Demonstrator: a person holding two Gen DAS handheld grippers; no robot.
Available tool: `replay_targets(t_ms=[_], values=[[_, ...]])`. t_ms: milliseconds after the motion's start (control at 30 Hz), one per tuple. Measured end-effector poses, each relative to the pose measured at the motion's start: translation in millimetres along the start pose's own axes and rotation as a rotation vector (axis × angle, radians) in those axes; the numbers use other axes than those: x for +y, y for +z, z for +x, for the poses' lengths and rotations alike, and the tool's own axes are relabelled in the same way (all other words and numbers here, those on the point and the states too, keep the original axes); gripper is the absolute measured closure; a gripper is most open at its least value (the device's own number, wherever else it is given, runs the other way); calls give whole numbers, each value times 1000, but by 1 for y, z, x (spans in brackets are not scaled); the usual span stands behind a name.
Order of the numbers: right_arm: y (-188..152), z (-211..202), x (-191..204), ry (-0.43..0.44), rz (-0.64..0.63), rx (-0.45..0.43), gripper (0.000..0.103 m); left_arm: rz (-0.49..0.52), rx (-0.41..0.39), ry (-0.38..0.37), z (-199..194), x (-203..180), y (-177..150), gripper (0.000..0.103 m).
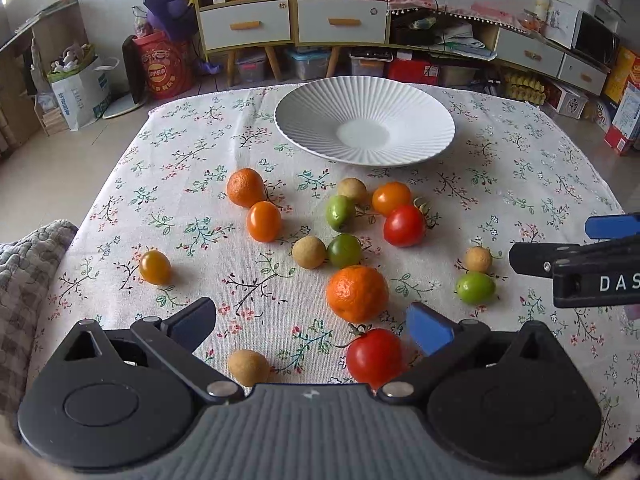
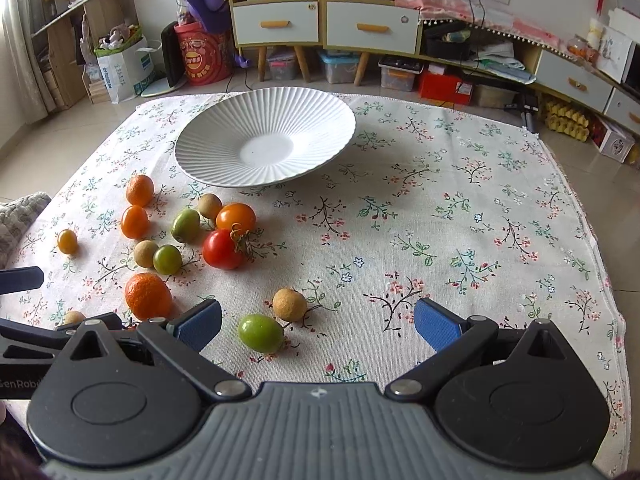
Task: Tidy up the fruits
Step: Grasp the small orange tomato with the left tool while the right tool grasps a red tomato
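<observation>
- Lower left of the left wrist view: the left gripper point(image 1: 310, 326) stood wide open and empty, a red tomato point(image 1: 374, 356) just ahead between its fingers.
- Centre: every fruit lay on the tablecloth point(image 1: 520, 200); none sat in the white plate point(image 1: 320, 100), so sorting seemingly had not begun.
- Right wrist view, lower middle: the right gripper point(image 2: 318, 326) was spread open, empty, near a green fruit point(image 2: 261, 333).

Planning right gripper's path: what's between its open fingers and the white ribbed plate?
Right wrist view: green fruit and tan round fruit near the right gripper; then bare floral cloth to the plate.
</observation>
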State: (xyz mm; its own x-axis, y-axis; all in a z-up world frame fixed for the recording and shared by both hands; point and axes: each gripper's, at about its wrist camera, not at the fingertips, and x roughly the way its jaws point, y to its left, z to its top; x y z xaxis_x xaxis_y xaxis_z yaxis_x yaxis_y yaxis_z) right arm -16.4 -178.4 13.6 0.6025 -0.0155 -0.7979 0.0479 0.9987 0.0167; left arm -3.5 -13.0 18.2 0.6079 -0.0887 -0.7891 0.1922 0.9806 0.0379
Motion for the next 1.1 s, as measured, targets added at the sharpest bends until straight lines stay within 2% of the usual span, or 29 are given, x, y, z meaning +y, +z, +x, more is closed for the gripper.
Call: replay_targets(t_ms=[200,367,500,700,933,1100], values=[[15,-6,-1,35,-16,-17,0,14,-4,7,3,8,11,4],[26,0,-1,73,-47,10,0,33,1,19,13,21,22,4],[33,9,-3,151,-48,33,1,20,-7,4,21,36,31,4],[36,27,1,264,-34,36,1,-56,-6,-37,37,58,42,4],[30,47,-2,295,-18,-2,1,-54,-80,11,59,76,46,4],[23,60,-4,295,-24,-13,9,-98,-75,-73,65,85,45,7]])
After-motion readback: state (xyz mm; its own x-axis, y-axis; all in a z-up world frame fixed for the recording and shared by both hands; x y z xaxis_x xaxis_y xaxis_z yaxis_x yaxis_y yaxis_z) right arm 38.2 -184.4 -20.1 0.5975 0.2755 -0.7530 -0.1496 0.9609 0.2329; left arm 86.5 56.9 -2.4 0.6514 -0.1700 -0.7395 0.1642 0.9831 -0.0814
